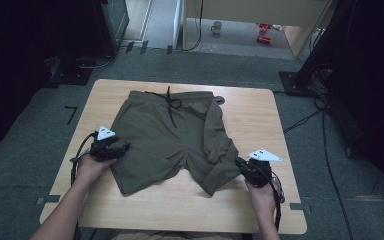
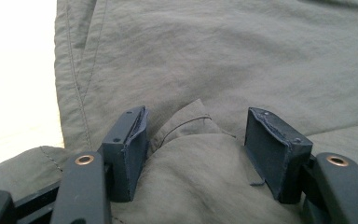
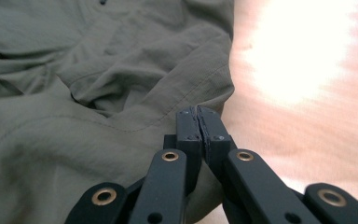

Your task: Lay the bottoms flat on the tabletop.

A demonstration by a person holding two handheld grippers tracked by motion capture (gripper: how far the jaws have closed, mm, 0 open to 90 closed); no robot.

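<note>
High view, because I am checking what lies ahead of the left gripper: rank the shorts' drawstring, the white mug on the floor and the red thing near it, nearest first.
From the left gripper:
1. Drawstring, on the shorts' waistband at the table's far side.
2. White mug, on the floor beyond the table.
3. Red thing, farther right on that floor.

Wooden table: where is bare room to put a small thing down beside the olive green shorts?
The light wooden table is bare along its near edge, below both leg hems of the olive green fabric shorts, and on its far right part, beyond the waistband. The left strip is narrower. It is crowded at the leg hems, where the left claw and right claw work.
</note>
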